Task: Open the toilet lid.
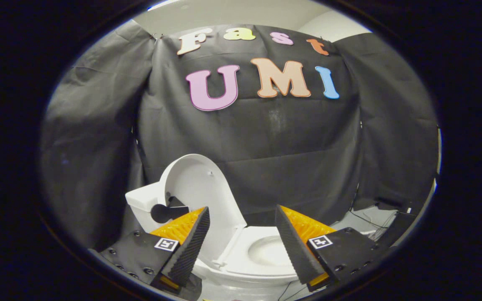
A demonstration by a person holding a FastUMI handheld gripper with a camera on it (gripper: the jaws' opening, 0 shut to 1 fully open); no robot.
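Nearest of all are the two fingers of the gripper (241, 242), orange wedges with black ribbed pads and small square markers on their black mounts. They stand spread wide apart, pinching nothing; the left finger (184, 246) and the right finger (301, 246) have open air between them.

Through that gap, just below and ahead, sits the white toilet (241, 267). Its seat (262, 251) lies flat, the oval opening of the bowl showing beside the right finger. The toilet lid (197, 184) is already raised: it stands up, tilted back toward the tank (142, 205), rising behind and above the tip of the left finger. The left finger overlaps the lower part of the lid from here, but I cannot tell whether it touches it or merely passes in front. A dark rounded fitting (165, 211) sits against the tank, just beside the left finger's tip.

Behind the toilet hangs the black cloth wall (291, 159), wrapping round on both sides in folds. Off to the right, beyond the right finger, thin cables (364, 217) trail across a pale floor near a dark object at the foot of the cloth. Above the cloth, a strip of pale ceiling (241, 12) is visible.
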